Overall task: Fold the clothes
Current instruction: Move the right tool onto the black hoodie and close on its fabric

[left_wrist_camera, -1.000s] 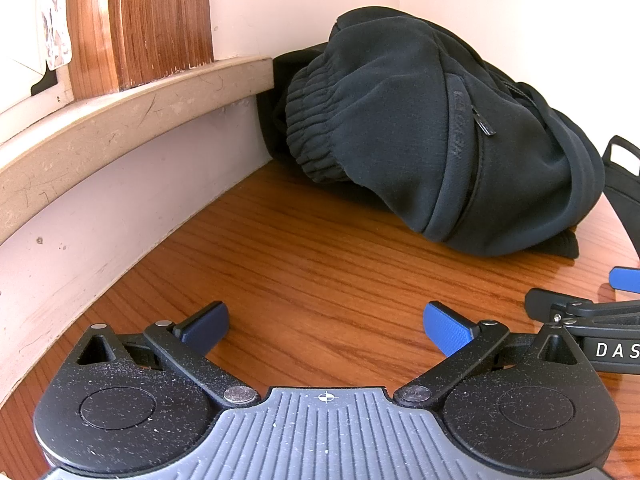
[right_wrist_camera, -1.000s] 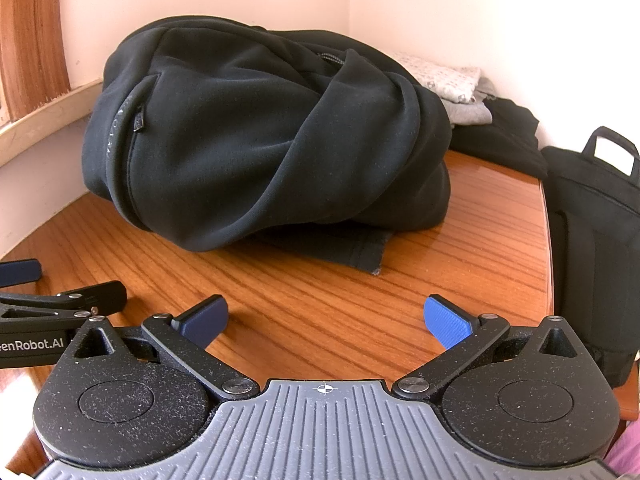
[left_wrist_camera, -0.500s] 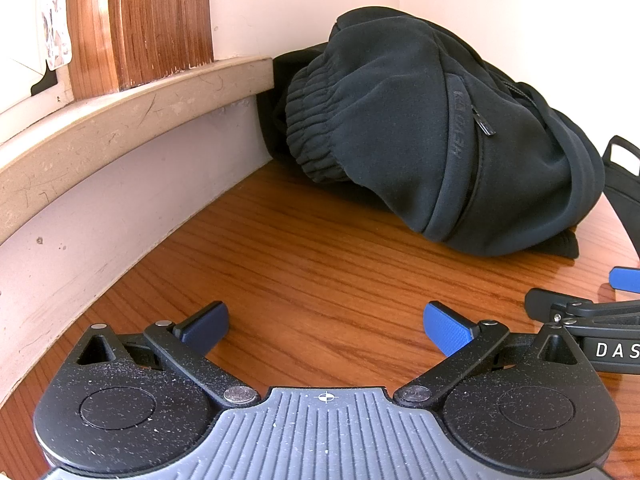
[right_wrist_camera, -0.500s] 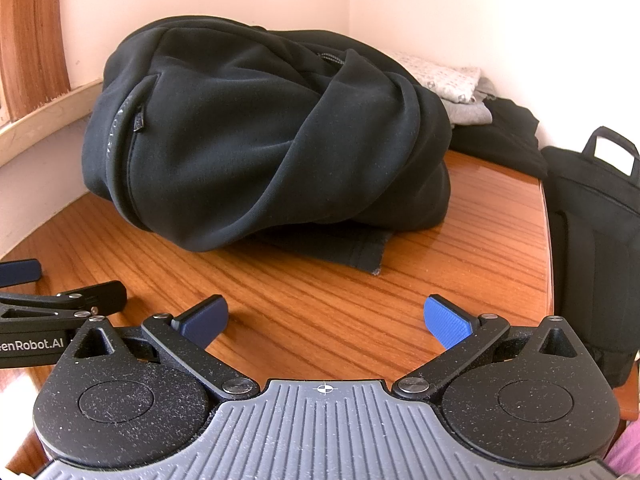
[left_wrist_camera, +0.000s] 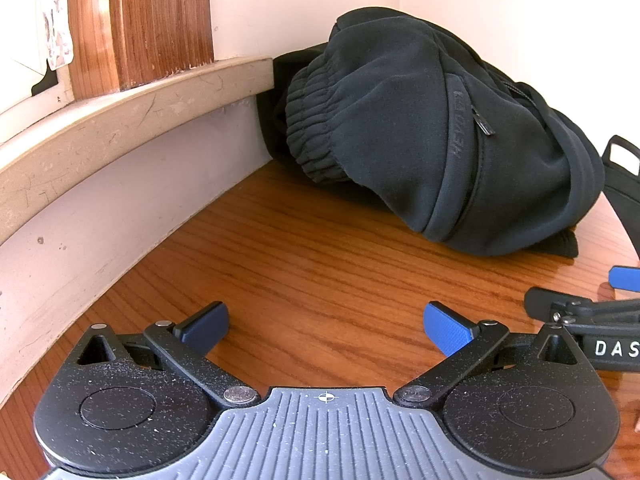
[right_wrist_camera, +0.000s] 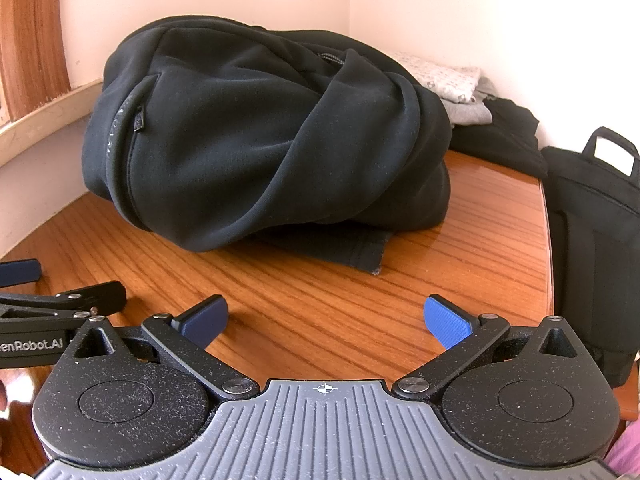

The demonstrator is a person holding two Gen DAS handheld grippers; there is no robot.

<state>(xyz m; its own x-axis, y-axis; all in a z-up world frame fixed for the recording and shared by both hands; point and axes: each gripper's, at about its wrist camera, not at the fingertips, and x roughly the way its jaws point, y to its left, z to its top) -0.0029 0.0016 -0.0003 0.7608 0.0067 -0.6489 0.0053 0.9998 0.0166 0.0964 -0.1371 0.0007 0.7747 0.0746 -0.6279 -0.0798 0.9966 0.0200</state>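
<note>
You were at the start, both the left gripper [left_wrist_camera: 326, 328] and right gripper [right_wrist_camera: 326, 322] spread empty short of the heaped black garment [right_wrist_camera: 260, 136], which probably needed grasping and spreading flat first.

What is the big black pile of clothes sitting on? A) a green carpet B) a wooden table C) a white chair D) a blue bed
B: the crumpled black clothes rest on a wooden table with visible brown grain, in front of both open hand-held grippers, left and right.
</note>
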